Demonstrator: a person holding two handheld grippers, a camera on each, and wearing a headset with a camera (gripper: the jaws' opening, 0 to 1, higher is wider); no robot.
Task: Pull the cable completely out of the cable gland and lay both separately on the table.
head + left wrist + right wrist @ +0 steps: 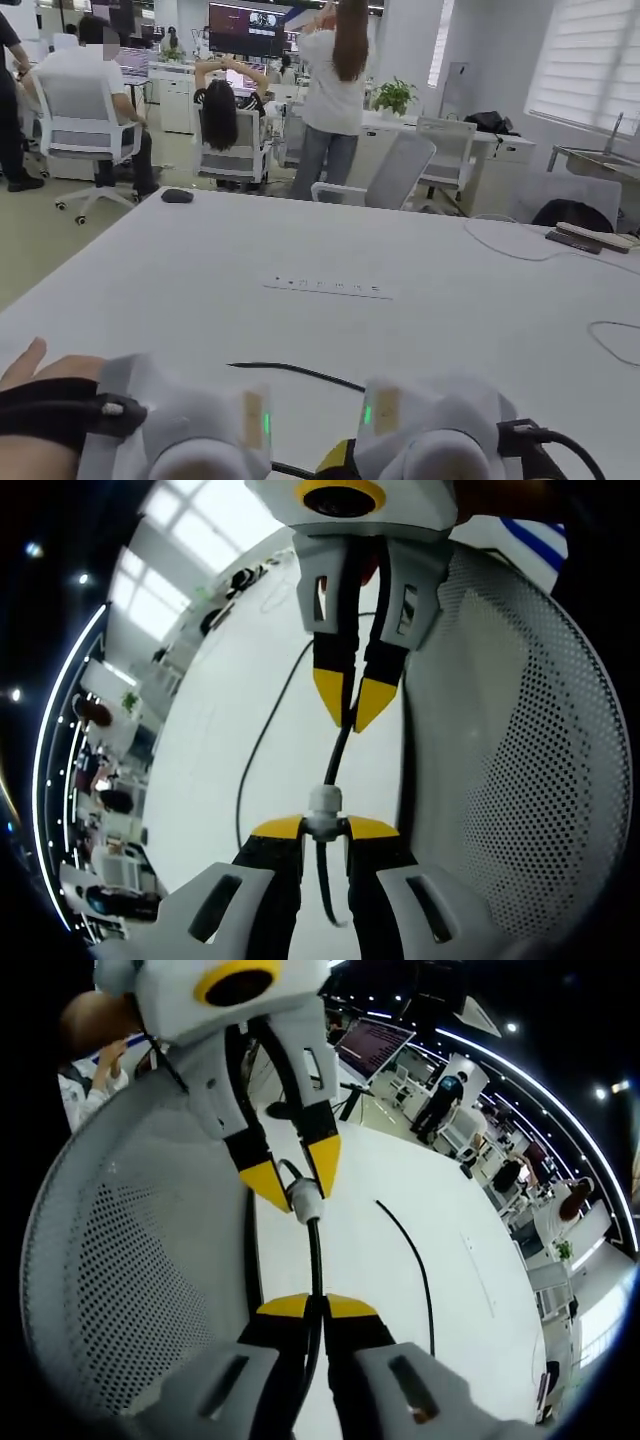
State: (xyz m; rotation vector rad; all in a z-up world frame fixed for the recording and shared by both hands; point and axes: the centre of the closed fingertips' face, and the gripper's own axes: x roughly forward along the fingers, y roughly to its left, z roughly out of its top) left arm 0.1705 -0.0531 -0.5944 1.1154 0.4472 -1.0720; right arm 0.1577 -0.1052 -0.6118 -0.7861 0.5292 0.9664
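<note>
A white cable gland sits pinched between the yellow tips of my left gripper, which is shut on it. A black cable runs out of the gland to my right gripper, whose jaws are closed on it a short way off. In the right gripper view my right gripper holds the cable, and the left gripper faces it with the gland. The cable's loose end trails over the white table. Both gripper bodies show at the head view's bottom edge.
A white mesh chair back stands close beside the grippers. The table carries a flush socket strip, a dark mouse at the far edge and thin cables at the right. Behind it are people and office chairs.
</note>
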